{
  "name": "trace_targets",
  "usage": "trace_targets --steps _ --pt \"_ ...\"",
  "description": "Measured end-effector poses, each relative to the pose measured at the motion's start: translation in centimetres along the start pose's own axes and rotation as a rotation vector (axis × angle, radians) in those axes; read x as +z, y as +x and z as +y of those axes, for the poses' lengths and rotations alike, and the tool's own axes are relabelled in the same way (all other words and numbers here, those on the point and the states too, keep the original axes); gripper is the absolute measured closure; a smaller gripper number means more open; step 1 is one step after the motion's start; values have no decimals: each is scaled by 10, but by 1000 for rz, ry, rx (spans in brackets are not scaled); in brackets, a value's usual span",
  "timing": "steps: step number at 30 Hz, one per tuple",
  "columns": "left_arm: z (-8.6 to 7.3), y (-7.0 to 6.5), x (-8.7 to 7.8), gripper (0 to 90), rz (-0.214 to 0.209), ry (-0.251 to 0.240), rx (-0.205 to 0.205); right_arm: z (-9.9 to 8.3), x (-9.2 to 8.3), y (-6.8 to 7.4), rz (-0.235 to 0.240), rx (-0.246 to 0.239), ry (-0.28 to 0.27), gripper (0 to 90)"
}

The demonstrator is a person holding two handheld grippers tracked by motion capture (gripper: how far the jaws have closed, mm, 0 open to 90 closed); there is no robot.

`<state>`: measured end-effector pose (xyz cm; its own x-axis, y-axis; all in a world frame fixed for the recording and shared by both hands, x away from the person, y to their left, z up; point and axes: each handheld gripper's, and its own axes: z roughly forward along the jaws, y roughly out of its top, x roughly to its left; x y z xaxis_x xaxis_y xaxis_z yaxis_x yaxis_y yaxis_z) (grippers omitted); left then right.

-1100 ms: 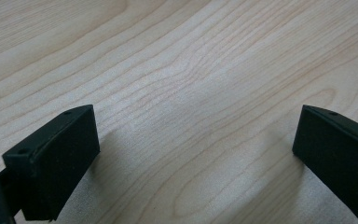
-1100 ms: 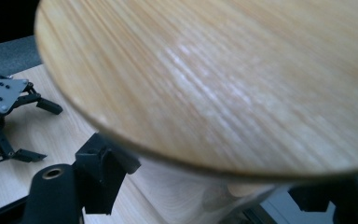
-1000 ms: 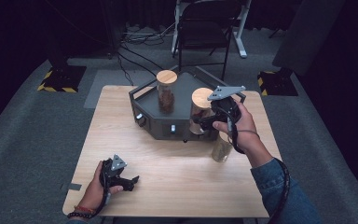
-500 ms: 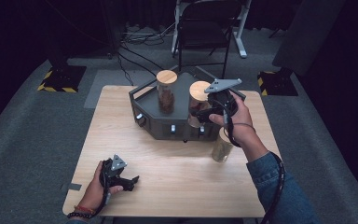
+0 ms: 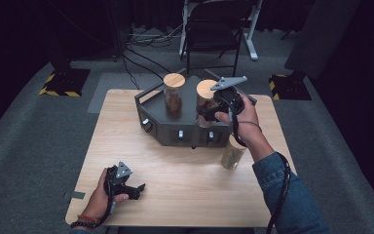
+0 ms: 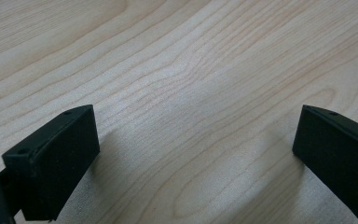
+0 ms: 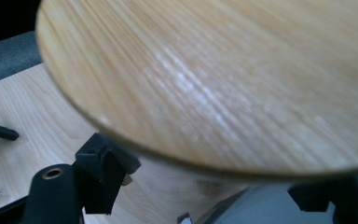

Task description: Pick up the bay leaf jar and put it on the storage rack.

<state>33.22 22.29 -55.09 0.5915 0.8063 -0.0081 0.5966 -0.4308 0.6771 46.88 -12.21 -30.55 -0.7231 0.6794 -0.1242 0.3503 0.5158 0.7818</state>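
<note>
While the right tongs grip the glass body of the right-hand jar just under its wooden lid, that jar stands on the dark tray at the far middle of the bench; the low hold presumably keeps the lid free and the jar upright for lifting; a second jar stands on the tray to its left, apart from it; a third jar stands on the bench off the tray's near right corner. Left tongs rest wide and empty near the near left corner, seemingly parked. Right gripper view adds the lid's underside close above the jaws; left gripper view confirms bare wood between its jaws.
</note>
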Motion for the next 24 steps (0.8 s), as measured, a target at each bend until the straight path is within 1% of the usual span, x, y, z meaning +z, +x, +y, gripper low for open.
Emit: trace_targets --steps 6,11,16,19,24 --pt "0 0 0 3 0 0 0 1 10 -6 -17 15 8 255" --pt "0 0 0 3 0 0 0 1 17 -12 -28 31 -2 255" --pt "0 0 0 3 0 0 1 1 24 -15 -40 42 6 255" --pt "0 0 0 2 0 0 0 1 29 -18 -41 58 9 255" --pt "0 0 0 3 -1 0 1 0 36 -18 -43 66 17 255"
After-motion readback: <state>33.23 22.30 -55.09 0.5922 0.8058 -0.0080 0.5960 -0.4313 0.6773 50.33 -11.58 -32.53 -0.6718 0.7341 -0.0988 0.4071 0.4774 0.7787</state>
